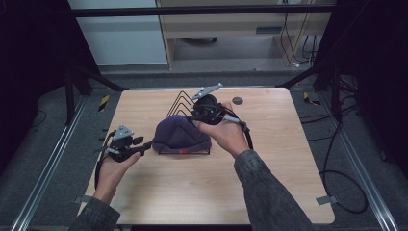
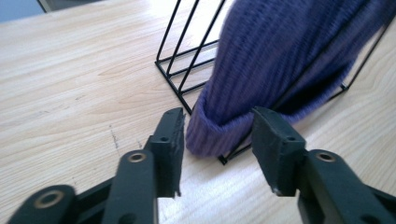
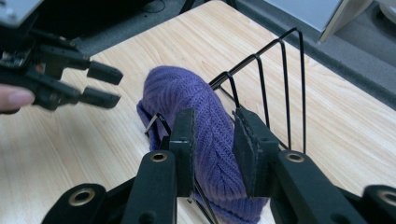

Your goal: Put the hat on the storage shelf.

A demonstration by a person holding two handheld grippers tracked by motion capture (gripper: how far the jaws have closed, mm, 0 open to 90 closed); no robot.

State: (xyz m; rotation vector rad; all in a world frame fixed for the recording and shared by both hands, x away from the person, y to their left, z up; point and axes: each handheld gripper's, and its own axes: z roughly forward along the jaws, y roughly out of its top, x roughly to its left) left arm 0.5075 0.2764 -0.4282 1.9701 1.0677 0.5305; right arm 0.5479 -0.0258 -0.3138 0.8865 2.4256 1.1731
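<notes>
Pale wooden surface [image 1: 192,192] under dim room light, dark floor and cables around it; a small dark disc [image 1: 237,100] lies on the surface beyond the rack.

Landmark: black wire rack [image 1: 179,103], near the middle of the surface.

Left claw [image 1: 144,144]: just left of the rack's near-left corner, pointing at it roughly level. Jaws part-open. The left gripper view shows what the high view cannot: the purple knit beanie [image 2: 280,60] has its folded cuff end lying in the gap between the two pads, with a sliver of space on each side, so no pad presses on it.

Right claw [image 1: 195,117]: over the rack's right side, at the top of the beanie. The right gripper view shows its jaws narrowly parted with the beanie's ribbed crown between them; whether the pads still press the knit cannot be told. That view also shows the left claw farther off, beyond the beanie, jaws apart.

Rack and contents: the beanie is draped over the rack's near wire loops; the far loops stand bare. The high view shows a small red tag at the beanie's lower edge. The left gripper view shows the rack's base frame flat on the surface, under the cuff.

Hands: left hand [image 1: 113,166] palm-up beneath its gripper, forearm entering from the lower left. Right hand [image 1: 226,134] wraps its gripper from the rack's right, grey sleeve [image 1: 264,192] running to the bottom edge.
</notes>
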